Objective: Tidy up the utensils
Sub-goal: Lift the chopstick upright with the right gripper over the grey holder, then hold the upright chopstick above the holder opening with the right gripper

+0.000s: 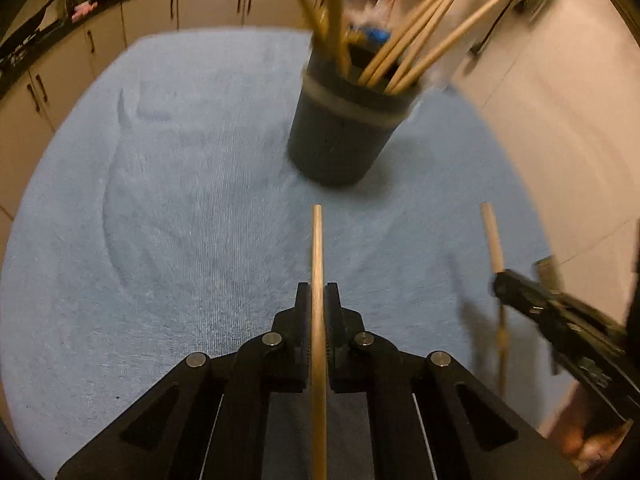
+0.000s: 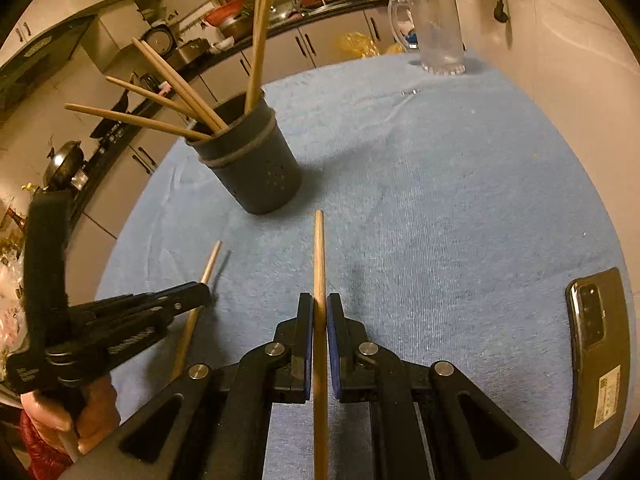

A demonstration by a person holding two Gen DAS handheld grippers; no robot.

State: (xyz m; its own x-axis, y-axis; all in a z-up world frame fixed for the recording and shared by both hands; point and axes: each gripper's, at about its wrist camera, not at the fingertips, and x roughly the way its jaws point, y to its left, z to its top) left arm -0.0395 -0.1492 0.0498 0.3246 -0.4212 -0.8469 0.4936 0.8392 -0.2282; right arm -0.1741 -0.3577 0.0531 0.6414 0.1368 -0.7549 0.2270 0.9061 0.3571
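Chopsticks in both hands — my left gripper [image 1: 318, 300] is clamped tight on one wooden chopstick [image 1: 317, 248], my right gripper [image 2: 319, 312] on another [image 2: 319, 256], each above the blue towel [image 2: 440, 220]. I judge the next move: tip them into the dark holder [image 2: 256, 168] ahead. Their lower ends are cut off — the left view blurs.

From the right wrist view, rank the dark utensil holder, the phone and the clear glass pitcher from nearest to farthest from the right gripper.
1. The phone: lying on the blue cloth at the right edge, level with the right gripper.
2. The dark utensil holder: ahead and left, full of chopsticks.
3. The clear glass pitcher: at the cloth's far edge, ahead and right.
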